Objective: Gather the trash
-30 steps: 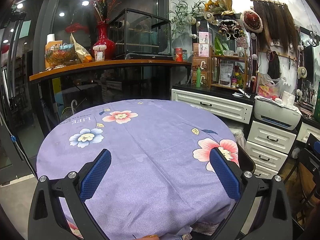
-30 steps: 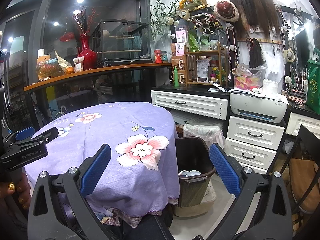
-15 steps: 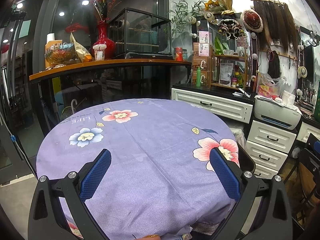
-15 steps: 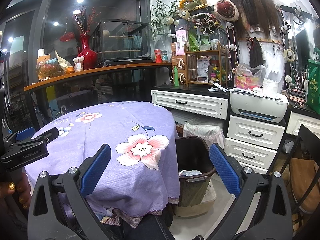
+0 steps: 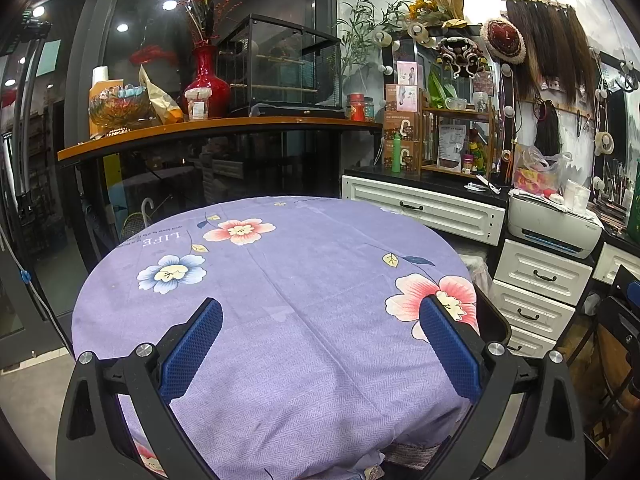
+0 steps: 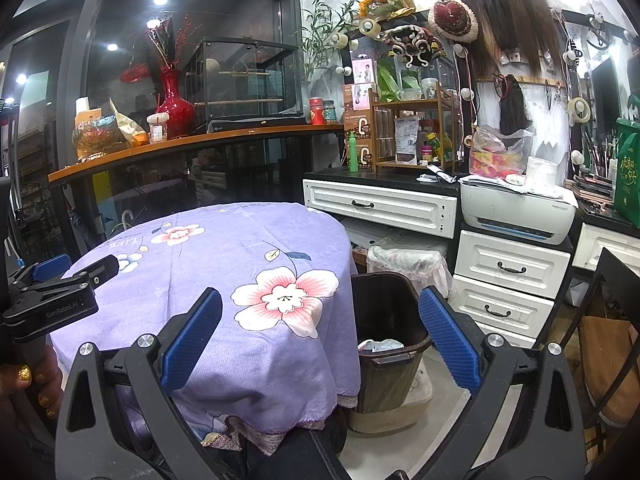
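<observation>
Visible: one round table (image 5: pixel 280 320), one brown trash bin (image 6: pixel 384 364), one printer (image 6: pixel 516 212), one red vase (image 5: pixel 206 84), two grippers.

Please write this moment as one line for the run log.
left gripper: open, holds nothing | right gripper: open, holds nothing | tablecloth: no trash visible | trash bin: beside table, holds crumpled trash

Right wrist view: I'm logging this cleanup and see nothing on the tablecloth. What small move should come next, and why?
Probably pause and pan both tongs to search. The purple tablecloth shows no litter, both tongs are open and empty, and the brown bin beside the table already holds crumpled white trash.
</observation>
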The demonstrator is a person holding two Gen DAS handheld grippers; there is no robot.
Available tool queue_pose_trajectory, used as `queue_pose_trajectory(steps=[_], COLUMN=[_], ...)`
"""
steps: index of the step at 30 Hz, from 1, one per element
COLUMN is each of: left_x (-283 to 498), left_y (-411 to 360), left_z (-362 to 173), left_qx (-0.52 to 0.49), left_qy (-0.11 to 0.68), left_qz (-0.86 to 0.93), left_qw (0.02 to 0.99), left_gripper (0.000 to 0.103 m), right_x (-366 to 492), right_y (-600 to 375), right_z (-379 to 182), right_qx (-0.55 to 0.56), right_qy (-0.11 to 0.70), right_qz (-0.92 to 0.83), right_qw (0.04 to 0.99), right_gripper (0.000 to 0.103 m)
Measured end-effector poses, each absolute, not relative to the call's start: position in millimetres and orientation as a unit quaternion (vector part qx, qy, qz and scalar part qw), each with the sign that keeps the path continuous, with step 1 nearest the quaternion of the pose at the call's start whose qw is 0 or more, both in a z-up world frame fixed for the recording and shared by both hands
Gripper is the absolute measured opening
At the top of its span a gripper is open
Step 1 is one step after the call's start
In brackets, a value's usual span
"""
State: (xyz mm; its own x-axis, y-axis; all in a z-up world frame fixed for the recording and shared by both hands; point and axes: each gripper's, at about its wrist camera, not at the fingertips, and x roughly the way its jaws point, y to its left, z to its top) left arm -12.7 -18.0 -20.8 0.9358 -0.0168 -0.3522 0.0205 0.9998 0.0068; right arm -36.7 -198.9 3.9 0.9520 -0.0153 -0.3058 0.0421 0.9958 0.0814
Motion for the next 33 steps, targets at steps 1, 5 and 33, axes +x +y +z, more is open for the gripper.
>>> queue_pose_trajectory(steps=[1,5,33], left_x=[-13.2,-12.6,-8.6], left_y=[-18.2,-17.3,-15.2], left_z=[-21.1,-23.6,-22.0], left_qx=[0.007,0.006,0.005], left_qy=[0.178,0.179,0.191], left_qz=[-0.009,-0.011,-0.01], left_qw=[0.984,0.984,0.982], left_gripper=[0.098,0.098,0.098], right_x=[-36.6,-36.6,-37.5], right_y=[-199.0,-198.8,-196.6], right_z=[4.0,4.1,-1.3], right_qx=[0.044,0.044,0.045], right_qy=[0.154,0.155,0.157], right_qz=[-0.015,-0.015,-0.013], right_qw=[0.987,0.987,0.986], right_gripper=[0.097,0.097,0.097])
